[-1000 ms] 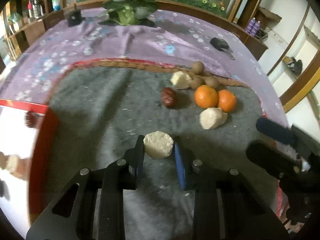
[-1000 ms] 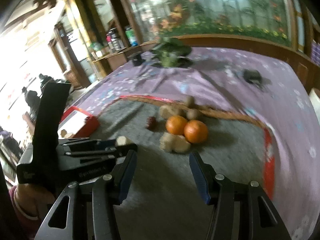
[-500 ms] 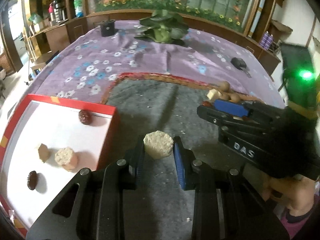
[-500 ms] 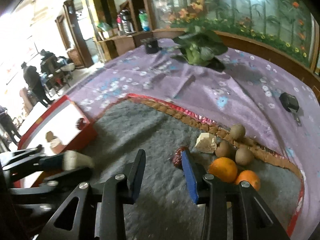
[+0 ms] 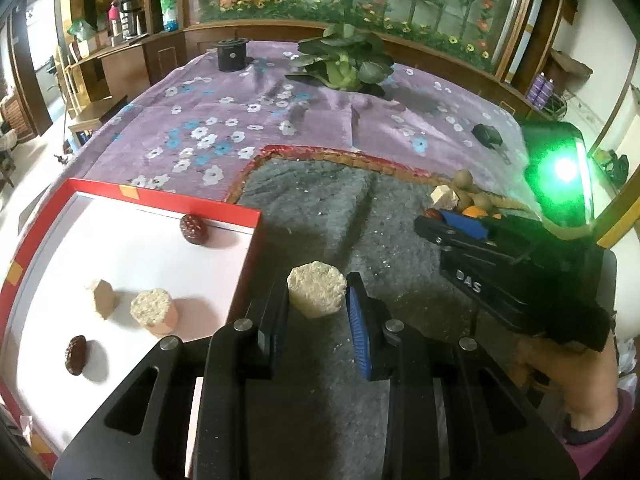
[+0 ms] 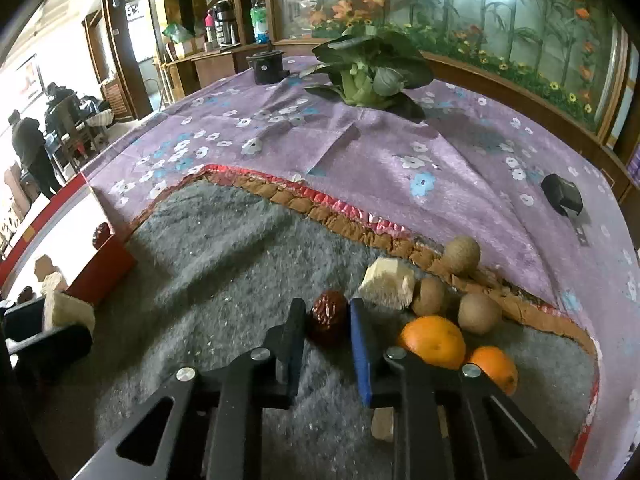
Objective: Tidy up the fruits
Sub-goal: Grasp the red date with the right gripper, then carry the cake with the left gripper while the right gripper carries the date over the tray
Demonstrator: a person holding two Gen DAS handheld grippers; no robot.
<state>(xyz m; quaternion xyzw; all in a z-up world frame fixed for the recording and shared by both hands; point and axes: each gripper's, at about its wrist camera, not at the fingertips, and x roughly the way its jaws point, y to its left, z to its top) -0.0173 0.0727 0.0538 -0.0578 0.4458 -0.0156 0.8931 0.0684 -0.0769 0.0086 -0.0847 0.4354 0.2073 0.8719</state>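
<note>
Left wrist view: the left gripper (image 5: 318,306) is clamped on a pale hexagonal crumbly cake (image 5: 317,294), above the grey felt surface (image 5: 320,208), just beside the red-rimmed white tray (image 5: 132,196).

Right wrist view: the right gripper (image 6: 326,322) is closing around a wrinkled dark red date (image 6: 328,316) on the felt, beside two oranges (image 6: 434,340).

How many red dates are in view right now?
3. Two lie in the red box: one date near its far wall, another date at the near side. A third date sits between the right gripper fingers.
</note>
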